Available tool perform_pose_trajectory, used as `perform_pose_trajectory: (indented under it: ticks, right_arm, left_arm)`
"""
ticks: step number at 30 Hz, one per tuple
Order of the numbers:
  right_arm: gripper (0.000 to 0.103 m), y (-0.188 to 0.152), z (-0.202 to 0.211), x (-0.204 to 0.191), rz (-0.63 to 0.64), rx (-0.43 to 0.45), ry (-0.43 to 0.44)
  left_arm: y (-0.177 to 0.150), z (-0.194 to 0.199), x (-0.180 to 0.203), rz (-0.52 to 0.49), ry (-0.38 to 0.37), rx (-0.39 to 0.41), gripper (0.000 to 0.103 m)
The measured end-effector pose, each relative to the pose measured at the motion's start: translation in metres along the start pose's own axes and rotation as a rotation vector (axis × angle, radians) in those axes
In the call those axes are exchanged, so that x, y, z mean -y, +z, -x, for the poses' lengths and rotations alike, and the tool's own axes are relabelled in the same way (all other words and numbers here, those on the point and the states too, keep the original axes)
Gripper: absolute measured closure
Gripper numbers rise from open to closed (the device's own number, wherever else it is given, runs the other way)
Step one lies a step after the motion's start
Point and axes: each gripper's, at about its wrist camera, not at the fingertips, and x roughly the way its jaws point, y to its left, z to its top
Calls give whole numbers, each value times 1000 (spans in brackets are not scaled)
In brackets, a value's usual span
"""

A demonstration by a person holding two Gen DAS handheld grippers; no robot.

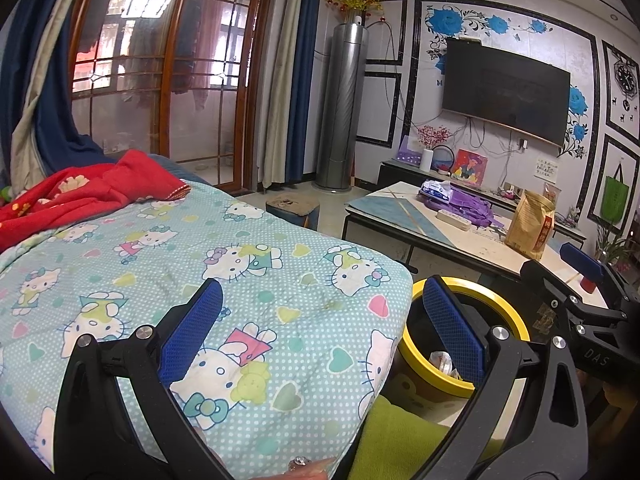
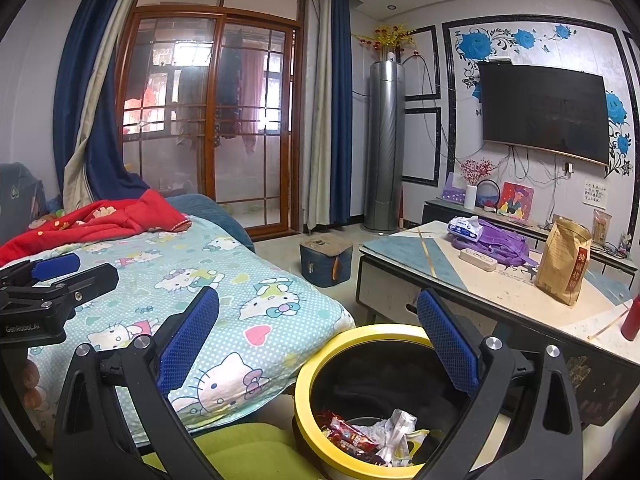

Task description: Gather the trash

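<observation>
The yellow-rimmed trash bin [image 2: 320, 364] stands upright on the floor, its round mouth facing up, wedged between the bed's corner and the low table [image 2: 500, 292]. Inside, at the bottom, lie a red snack wrapper [image 2: 344, 434] and crumpled white wrappers [image 2: 394, 428], heaped together toward 6 o'clock of the opening; the black liner [image 2: 380, 376] shows above them.

The right gripper [image 2: 318, 338] hangs over the bin with its blue pads spread wide and nothing between them; the bin sits at about 5 o'clock in its view.

The left gripper [image 1: 320, 328] is also spread wide and empty, hovering over the Hello Kitty quilt [image 1: 256, 264], with the bin [image 1: 508, 312] at 4 o'clock behind its right finger.

On the table, a tan paper bag [image 2: 564, 268] stands upright at 3 o'clock, beside a purple cloth [image 2: 496, 240].
</observation>
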Motion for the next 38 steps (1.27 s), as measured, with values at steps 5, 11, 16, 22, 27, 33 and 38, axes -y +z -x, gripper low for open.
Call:
perform_pose_trajectory:
  ticks: [5,11,16,22,27,33,38]
  right_arm:
    - [6,0,0,0,-3,-1,-1]
    - [6,0,0,2,-2,-3,-2]
    - [6,0,0,2,-3,-2,-2]
    - [6,0,0,2,-6,-6,0]
    - [6,5,-1,0,-3,3,22]
    - [6,33,-30,-56,-2,-55,191]
    - [6,43,-76,-227,163,-270,554]
  left_arm:
    - [1,0,-1,0,3,-3,11]
    - [0,0,0,-1,3,-3,11]
    - [0,-1,-1,2,-1,-6,11]
    - [-3,-8,-3,8,-9,-37,11]
    - [-4,-12,-2,2,16,-63,11]
    - [3,1,-92,169,190,-147,11]
    - [-24,56,-258,346,645,-237,11]
